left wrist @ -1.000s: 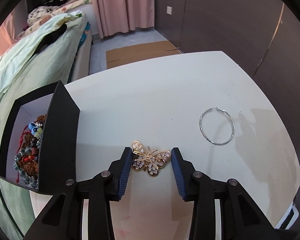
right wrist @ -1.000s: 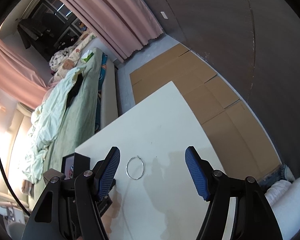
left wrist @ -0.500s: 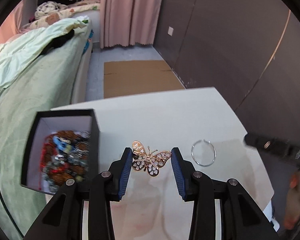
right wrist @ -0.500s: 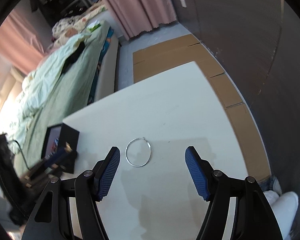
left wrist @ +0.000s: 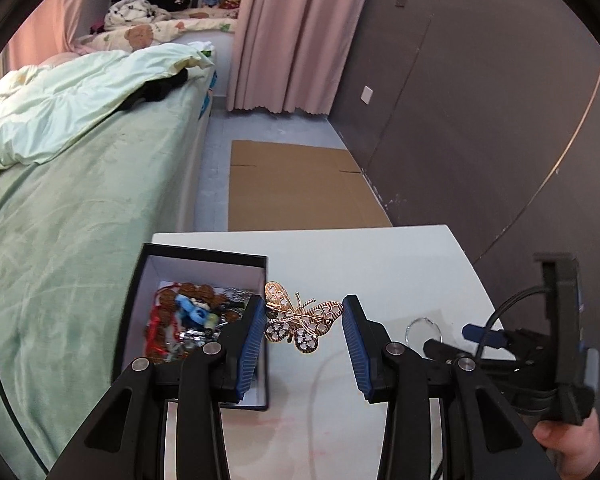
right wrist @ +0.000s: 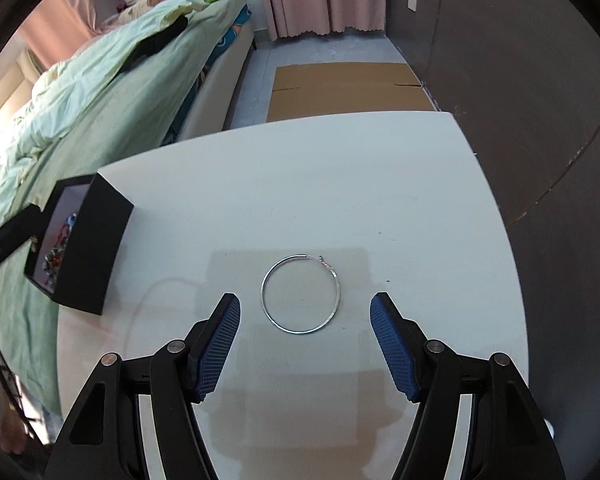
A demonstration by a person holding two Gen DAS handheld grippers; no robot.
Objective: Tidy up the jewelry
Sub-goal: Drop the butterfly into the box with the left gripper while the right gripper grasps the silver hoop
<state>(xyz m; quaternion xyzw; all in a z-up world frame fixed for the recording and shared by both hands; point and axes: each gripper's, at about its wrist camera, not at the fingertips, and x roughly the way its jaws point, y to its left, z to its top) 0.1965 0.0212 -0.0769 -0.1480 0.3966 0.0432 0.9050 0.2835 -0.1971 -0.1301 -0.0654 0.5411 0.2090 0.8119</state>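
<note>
The left gripper [left wrist: 303, 320] is clamped on the gold butterfly brooch [left wrist: 300, 317], seemingly raised beside the black box [left wrist: 204, 257]. The right gripper [right wrist: 305, 334] stands apart; the silver hoop [right wrist: 300, 294] lies just ahead, between its fingers.

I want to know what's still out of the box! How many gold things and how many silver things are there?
Gold: 1, the butterfly brooch held in the left claw.
Silver: 1, the hoop lying on the table between the open right claw fingers.
Total: 2.

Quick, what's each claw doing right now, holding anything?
Left gripper: shut on the butterfly brooch.
Right gripper: open, empty, above the silver hoop.
</note>
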